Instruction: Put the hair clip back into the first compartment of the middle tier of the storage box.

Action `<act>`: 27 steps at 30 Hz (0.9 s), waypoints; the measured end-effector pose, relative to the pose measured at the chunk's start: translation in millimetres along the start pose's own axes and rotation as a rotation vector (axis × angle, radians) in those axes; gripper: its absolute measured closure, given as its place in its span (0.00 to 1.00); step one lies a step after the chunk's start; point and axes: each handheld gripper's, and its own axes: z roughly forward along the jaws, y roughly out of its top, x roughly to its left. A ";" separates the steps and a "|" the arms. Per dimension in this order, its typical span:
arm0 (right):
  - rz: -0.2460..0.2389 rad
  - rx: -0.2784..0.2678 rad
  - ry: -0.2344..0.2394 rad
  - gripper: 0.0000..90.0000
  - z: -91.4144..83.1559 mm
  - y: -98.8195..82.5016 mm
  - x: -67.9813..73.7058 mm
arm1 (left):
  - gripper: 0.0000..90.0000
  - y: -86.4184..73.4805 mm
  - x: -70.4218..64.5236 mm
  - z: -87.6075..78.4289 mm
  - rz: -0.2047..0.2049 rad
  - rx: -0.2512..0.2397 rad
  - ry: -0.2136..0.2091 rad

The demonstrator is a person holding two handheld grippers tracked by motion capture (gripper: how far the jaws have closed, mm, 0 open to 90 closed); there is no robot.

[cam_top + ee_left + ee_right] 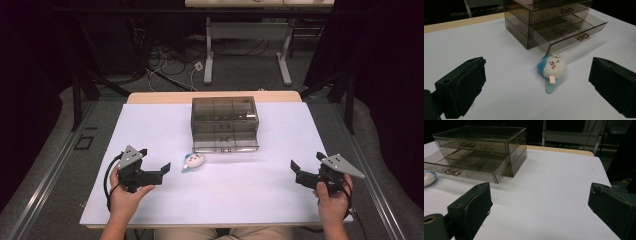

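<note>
Between the two black jaws of my left claw, which I am keeping spread wide with nothing in them, I am looking along the white tabletop at a small plush toy: a round cream face with a blue back, lying on its side with a pale blue tail and a little pink tag pointing toward me. It is sitting just ahead of the jaws, not touching either of them. In the high view the left claw is hovering low at the left of the tabletop, aiming rightward, and the plush toy is lying just beyond its tips, near the middle. Right behind the toy I am seeing a smoky, see-through drawer box with its lower drawer pulled out, divided into compartments, its front edge almost reaching the toy; the upper drawer is sitting closed. In the high view the drawer box is standing at the centre rear of the tabletop. Over on the far right my right claw is also gaping wide and gripping nothing, held well apart from the toy and the box, near the right edge. Looking along the right claw, I am seeing bare white surface between its jaws, the drawer box farther off at the upper left with the lower drawer standing out, and a sliver of the plush toy at the left border.
</note>
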 end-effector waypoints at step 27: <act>0.028 0.001 -0.004 0.05 -1.1 -1.7 -6.0 | 0.04 25.6 -15.4 46.9 0.055 0.105 -0.056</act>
